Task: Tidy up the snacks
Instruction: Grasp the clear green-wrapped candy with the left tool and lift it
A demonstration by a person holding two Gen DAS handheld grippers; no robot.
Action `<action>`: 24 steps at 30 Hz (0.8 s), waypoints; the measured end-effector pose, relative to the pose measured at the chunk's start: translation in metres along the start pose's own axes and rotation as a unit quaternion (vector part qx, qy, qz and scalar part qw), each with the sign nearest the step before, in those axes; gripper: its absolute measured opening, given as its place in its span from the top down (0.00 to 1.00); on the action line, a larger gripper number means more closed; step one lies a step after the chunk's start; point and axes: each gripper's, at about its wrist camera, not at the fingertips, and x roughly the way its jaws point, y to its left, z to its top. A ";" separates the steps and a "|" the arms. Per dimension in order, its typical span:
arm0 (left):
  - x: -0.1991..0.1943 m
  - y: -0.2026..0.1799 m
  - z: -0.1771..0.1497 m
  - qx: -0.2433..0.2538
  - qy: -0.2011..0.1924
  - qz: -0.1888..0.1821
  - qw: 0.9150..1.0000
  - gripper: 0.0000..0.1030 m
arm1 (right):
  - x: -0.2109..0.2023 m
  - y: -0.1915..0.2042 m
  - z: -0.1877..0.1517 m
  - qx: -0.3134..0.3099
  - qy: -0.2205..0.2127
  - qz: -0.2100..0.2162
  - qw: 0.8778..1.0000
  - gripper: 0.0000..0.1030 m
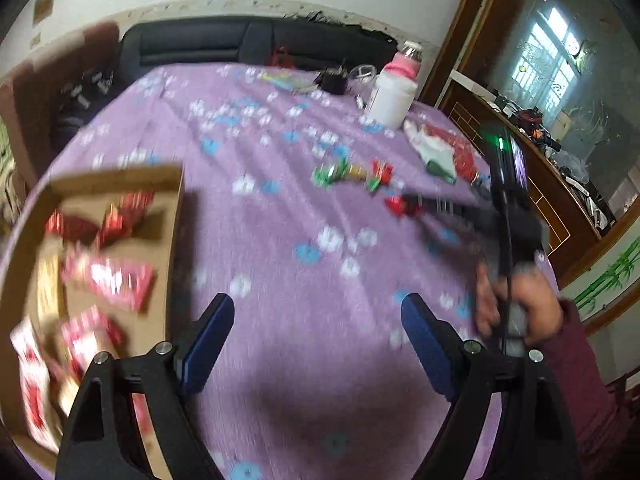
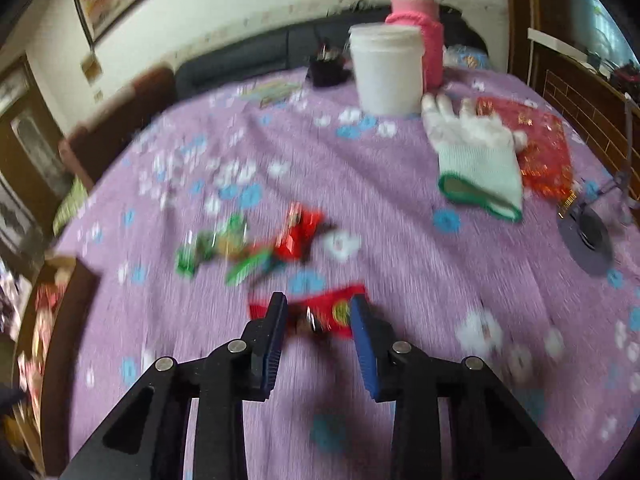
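My left gripper (image 1: 318,308) hangs open over bare purple cloth, just right of a cardboard box (image 1: 120,178) that holds several red and pink snack packets (image 1: 116,280). My right gripper (image 2: 319,300) has its blue pads pressed on a red snack packet (image 2: 340,312) lying on the cloth. In the left wrist view the same gripper (image 1: 404,204) shows at the right with the red packet at its tip, held by a person's hand (image 1: 516,304). Loose green sweets (image 2: 224,244) and a red one (image 2: 300,232) lie just beyond it. Both views are blurred.
A white tub (image 2: 386,72) and a pink-sleeved bottle (image 2: 420,20) stand at the table's far side. A white glove (image 2: 476,160) lies on a red pouch (image 2: 540,148) at the right, near a dark round base (image 2: 588,240). A dark sofa (image 1: 240,44) runs behind the table.
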 end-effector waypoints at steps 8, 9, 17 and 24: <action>0.072 -0.035 0.075 0.054 0.028 -0.053 0.997 0.18 | -0.025 -0.038 -0.029 0.088 -0.010 0.066 0.994 0.53; 0.086 -0.035 0.082 0.036 0.040 -0.059 0.997 0.18 | -0.025 -0.047 -0.029 0.106 -0.016 0.070 0.992 0.52; 0.178 -0.048 0.128 -0.025 0.086 -0.070 0.994 0.50 | -0.023 -0.084 -0.030 0.176 -0.018 0.097 0.979 0.49; 0.214 -0.057 0.128 0.009 0.111 -0.004 0.994 0.61 | -0.023 -0.077 -0.026 0.159 -0.019 0.087 0.983 0.45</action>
